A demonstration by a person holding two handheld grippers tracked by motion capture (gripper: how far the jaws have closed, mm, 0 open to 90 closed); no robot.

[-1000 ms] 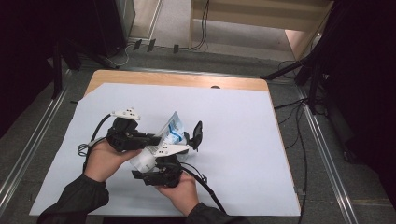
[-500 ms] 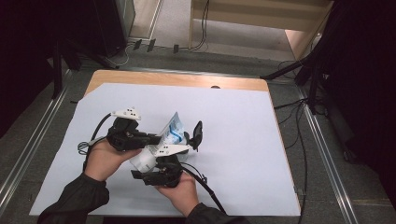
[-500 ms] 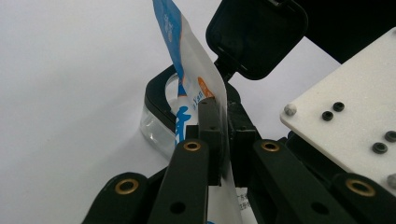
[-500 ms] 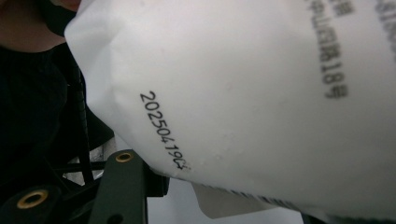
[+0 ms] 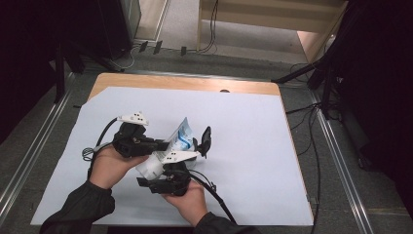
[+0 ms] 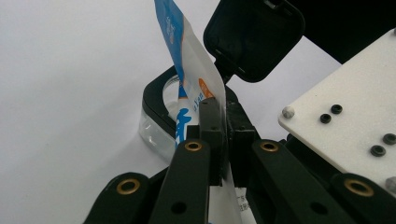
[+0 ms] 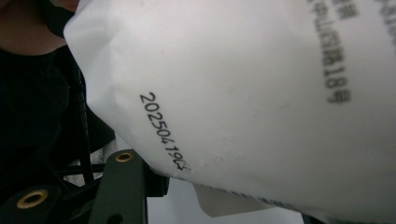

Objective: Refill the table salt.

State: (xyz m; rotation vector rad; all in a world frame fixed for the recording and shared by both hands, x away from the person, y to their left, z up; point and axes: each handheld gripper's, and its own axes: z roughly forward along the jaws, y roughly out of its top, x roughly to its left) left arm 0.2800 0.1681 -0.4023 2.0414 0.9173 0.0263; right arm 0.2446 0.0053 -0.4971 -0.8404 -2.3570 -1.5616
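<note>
A white and blue pouch (image 5: 182, 136) is held tilted above the sheet between both grippers. My left gripper (image 5: 163, 144) is shut on the pouch's thin edge (image 6: 191, 79), its pads (image 6: 211, 121) pinching the film flat. My right gripper (image 5: 152, 170) is shut on the pouch's bulky white lower end (image 7: 257, 93), which bears a printed date and presses against one finger (image 7: 122, 172). The pouch's top points down into a clear container (image 6: 156, 126) with a black rim. Its black lid (image 6: 254, 37) stands open behind the pouch.
A pale sheet (image 5: 253, 161) covers the wooden table (image 5: 195, 84). Metal rails (image 5: 336, 146) run along both sides, with cables on the floor beyond. The white plate (image 6: 355, 116) of the right gripper lies close beside the left jaws.
</note>
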